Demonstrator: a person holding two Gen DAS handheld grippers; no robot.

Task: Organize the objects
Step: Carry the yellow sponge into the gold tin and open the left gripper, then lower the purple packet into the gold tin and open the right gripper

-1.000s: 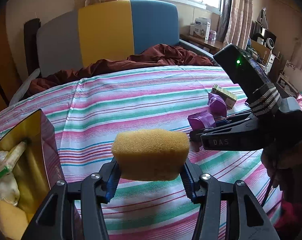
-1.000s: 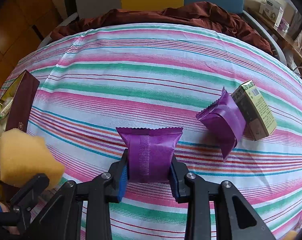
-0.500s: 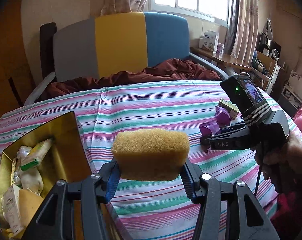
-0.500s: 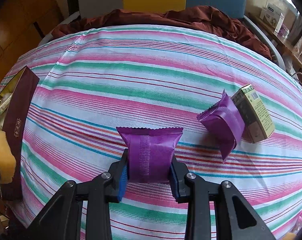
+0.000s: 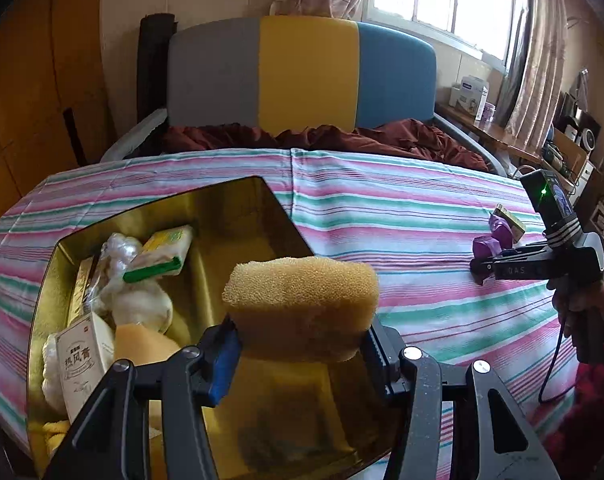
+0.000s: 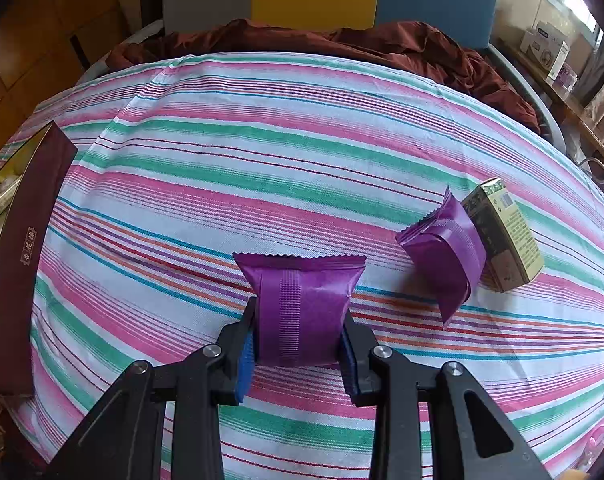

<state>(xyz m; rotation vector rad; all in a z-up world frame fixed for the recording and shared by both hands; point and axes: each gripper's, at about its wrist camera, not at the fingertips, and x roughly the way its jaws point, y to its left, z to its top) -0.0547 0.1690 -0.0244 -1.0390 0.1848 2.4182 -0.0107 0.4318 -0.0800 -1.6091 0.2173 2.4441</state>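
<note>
Striped bedspread: left claw grips sponge, right claw grips purple packet.

Yellow sponge above gold box

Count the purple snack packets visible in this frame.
2. One purple packet is clamped in the right gripper; the other lies on the striped bedspread against a small carton.
</note>
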